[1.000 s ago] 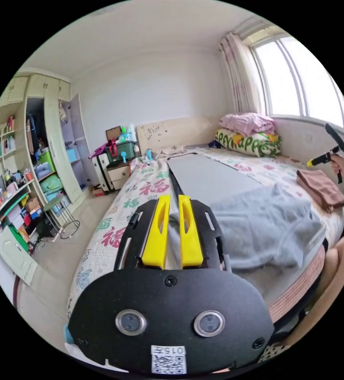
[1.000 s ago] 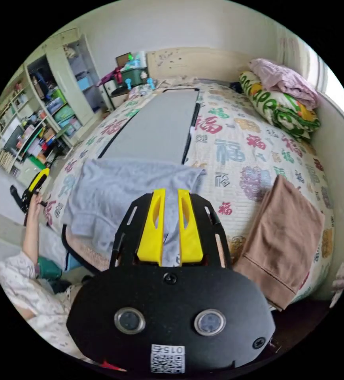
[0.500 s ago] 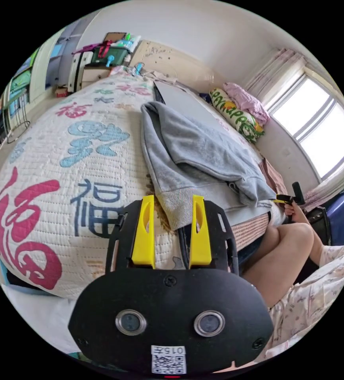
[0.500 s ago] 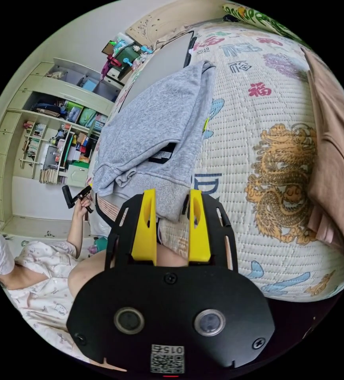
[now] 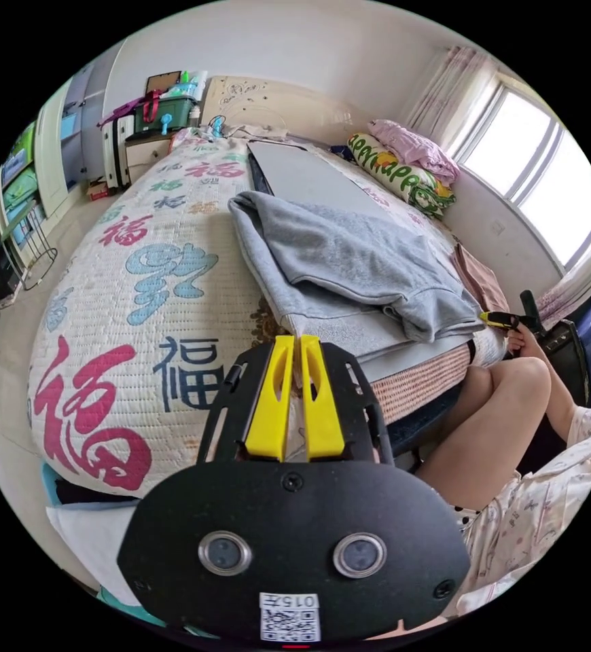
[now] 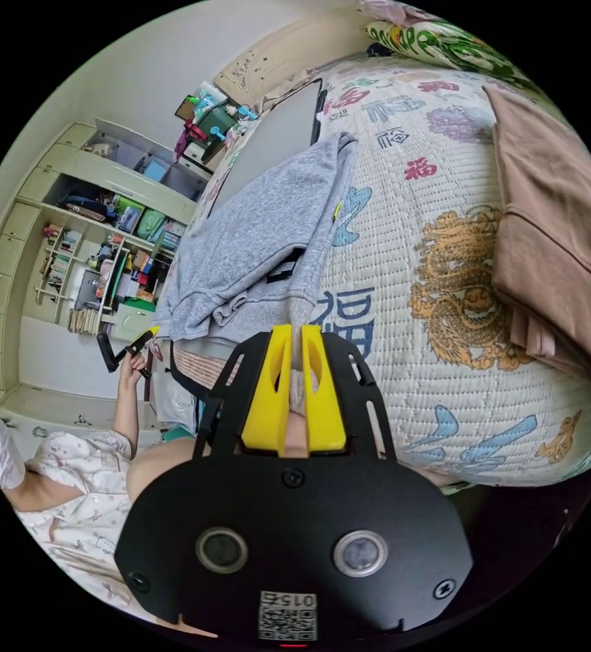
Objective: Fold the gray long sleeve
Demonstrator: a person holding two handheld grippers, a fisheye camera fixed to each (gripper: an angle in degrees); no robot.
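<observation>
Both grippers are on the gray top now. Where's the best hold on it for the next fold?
Judging by its pose, the ribbed hem: the gray long sleeve lies bunched with that edge nearest the bed's foot. The left gripper and right gripper each pinch a hem corner from there; keep those.

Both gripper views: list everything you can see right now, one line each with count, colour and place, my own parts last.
Gray knit long sleeve: one, gray, bunched on the near end of the bed, hem at the edge.
Gray flat board: one, gray with dark rim, lengthwise on the bed beyond the garment.
Quilted printed bedspread: one, cream with red and blue characters, covering the bed.
Folded brown cloth: one, brown, on the bed beside the long sleeve.
Floral pillow: one, green and yellow, by the window.
Pink bundle: one, on that pillow.
Left gripper: yellow jaws closed on the gray hem.
Right gripper: yellow jaws closed on the hem.
</observation>
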